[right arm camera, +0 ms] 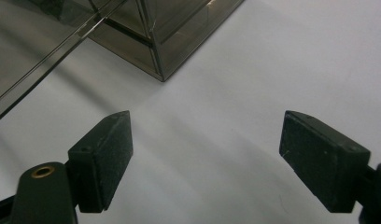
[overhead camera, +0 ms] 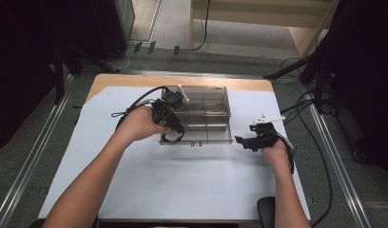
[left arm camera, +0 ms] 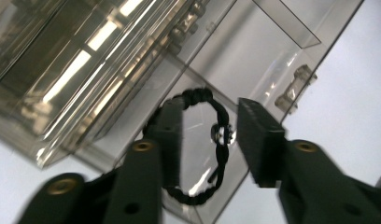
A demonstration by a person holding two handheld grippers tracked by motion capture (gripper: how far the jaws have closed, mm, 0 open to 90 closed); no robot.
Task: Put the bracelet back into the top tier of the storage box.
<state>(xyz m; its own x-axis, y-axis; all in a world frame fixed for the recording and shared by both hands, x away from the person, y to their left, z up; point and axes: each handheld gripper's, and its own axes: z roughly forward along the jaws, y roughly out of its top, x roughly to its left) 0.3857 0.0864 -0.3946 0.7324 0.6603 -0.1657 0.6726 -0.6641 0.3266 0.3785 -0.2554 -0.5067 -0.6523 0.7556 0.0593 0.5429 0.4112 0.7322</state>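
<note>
On a table covered by a white sheet [overhead camera: 182,185] stands a clear, smoke-tinted plastic organiser box with inner dividers [overhead camera: 206,116], its lid open. The person's left hand [overhead camera: 140,124] holds the left gripper [overhead camera: 175,129] over the box's near left corner. In the left gripper view that gripper's 2 black jaws stand apart, and between them lies a black braided cord bracelet with a small silver bead [left arm camera: 212,140], forming a loop on the transparent floor of the box's near left compartment. The left jaw's pad [left arm camera: 172,135] sits right at the loop's edge and hides part of it, while the right pad [left arm camera: 256,140] stands clear of the cord with a gap showing, so the pads do not clamp the bracelet; whether the left pad actually touches the cord cannot be told. In the high view the bracelet shows as a dark loop [overhead camera: 173,137] at the box's front wall beneath the gripper. The right hand [overhead camera: 275,149] holds the right gripper [overhead camera: 244,141] low over the sheet just beside the box's near right corner, well apart from the bracelet. In the right gripper view its 2 jaws stand wide apart with only bare white sheet between them, the box's corner [right arm camera: 160,70] ahead.
</note>
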